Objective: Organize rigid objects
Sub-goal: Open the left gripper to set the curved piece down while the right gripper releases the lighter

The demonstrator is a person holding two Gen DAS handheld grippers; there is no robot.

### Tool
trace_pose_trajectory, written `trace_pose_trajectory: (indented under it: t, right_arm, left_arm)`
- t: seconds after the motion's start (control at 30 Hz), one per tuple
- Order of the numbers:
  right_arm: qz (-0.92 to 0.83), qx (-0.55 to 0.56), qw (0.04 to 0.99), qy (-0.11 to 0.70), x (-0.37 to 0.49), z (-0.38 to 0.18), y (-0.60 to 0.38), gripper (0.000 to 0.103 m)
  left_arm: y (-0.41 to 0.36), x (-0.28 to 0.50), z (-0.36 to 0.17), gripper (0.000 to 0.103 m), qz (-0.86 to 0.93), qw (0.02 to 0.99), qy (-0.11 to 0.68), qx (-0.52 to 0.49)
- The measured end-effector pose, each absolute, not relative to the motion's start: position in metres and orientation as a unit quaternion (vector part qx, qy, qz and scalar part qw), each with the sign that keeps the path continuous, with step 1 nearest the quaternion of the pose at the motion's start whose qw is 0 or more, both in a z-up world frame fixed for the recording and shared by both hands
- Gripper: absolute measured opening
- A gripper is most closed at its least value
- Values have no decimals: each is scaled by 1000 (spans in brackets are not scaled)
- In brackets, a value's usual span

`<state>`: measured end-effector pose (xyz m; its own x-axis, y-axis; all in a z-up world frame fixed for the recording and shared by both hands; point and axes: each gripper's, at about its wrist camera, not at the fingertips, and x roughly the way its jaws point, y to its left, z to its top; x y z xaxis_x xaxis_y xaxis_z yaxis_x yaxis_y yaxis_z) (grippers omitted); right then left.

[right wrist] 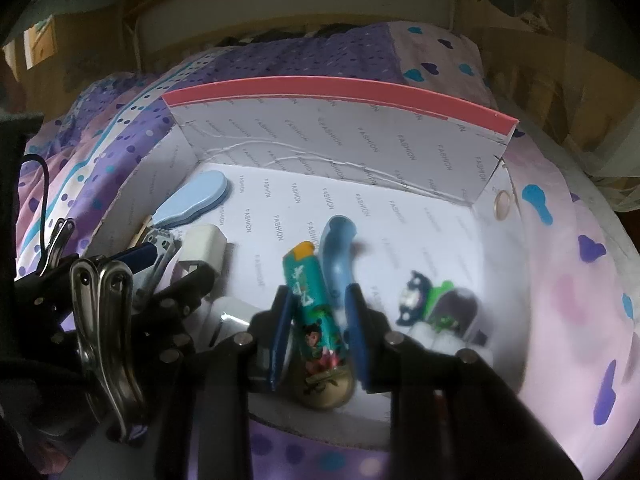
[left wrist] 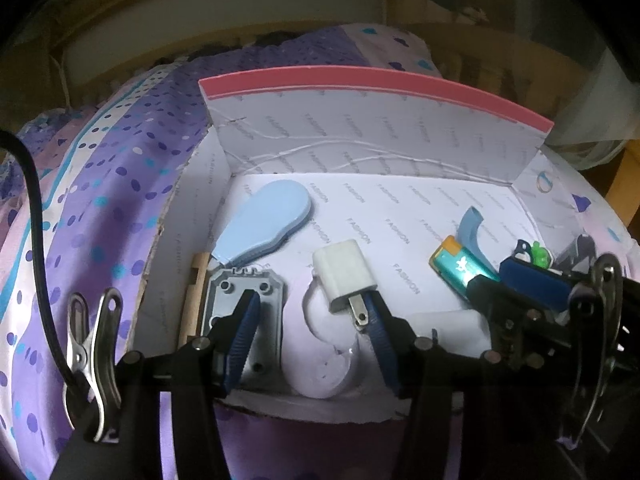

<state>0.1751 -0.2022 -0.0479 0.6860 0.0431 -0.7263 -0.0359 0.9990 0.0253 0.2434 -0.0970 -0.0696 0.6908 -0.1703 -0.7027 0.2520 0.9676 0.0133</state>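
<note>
A white charger plug [left wrist: 347, 276] is seen lying on the floor of a shallow cardboard box [left wrist: 372, 120], its prongs just beside the right finger of the left gripper [left wrist: 312, 312], whose jaws stand apart with nothing pressed between them. A grey plate [left wrist: 244, 300] lies under the left finger, with a light blue oval piece [left wrist: 268, 222] behind it. A teal tube [right wrist: 316, 304] is clasped between the fingers of the right gripper [right wrist: 316, 332], beside a curved blue piece [right wrist: 338, 248]. A small toy figure [right wrist: 436, 300] lies to the right. The box rests on a purple dotted bedsheet [left wrist: 120, 168].
</note>
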Motion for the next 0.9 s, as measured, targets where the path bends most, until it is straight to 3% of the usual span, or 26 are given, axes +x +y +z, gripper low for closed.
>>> trace_pose_trajectory:
  t: [0.13,0.27,0.37,0.43,0.5,0.6,0.9]
  right_arm:
    - [21,4,918,395,175,-48,-202,28]
    - [22,3,920,392,174,-48,-203,28]
    - [20,4,920,391,174,-47,-204,28]
    - [16,0,921,389,173,-46,-204,29]
    - [7,-11,922,387,171,-43,-203,41]
    - [7,1,924,383,171,-37,-211,49]
    - [5,-7,924,383,172,-38,-208,50]
  left_arm:
    - [-97,245,-70,64,-105,918,378,56]
    - [-96,246,-69,65,-103,918,378,56]
    - [-94,247,-68,76,-85,921,375,60]
    - [-93,248,-67,78,-82,921,376,59]
    - [-91,248,-66,79,-82,921,376,57]
    - [-91,249,-67,79,-82,921,377,58]
    - [-91,252,-69,85,-76,919,383,61]
